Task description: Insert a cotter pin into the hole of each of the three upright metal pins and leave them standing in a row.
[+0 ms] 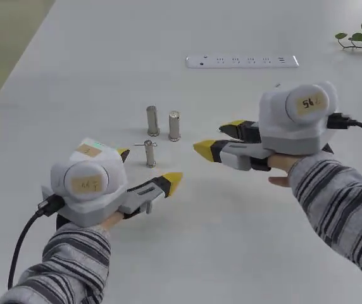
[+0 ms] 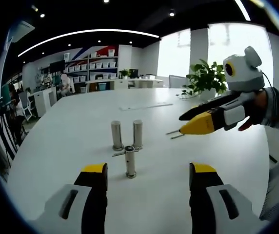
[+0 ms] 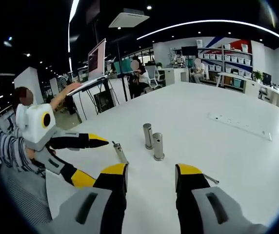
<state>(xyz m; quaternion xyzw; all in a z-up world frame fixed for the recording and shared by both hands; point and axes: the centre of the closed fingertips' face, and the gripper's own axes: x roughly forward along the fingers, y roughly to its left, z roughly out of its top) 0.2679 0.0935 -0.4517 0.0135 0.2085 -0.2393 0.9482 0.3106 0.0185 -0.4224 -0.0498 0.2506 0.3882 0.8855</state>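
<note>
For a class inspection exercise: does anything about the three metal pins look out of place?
The near pin stands in front of the left back pin and right back pin, which stand side by side, so the three form a triangle, not a row.

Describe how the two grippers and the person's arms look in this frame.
Both the left gripper and the right gripper have rounded white-grey bodies, black jaws with yellow tips, and a tan sticker with handwritten numbers. A black cable trails from each. The person wears grey-and-dark striped sleeves.
</note>
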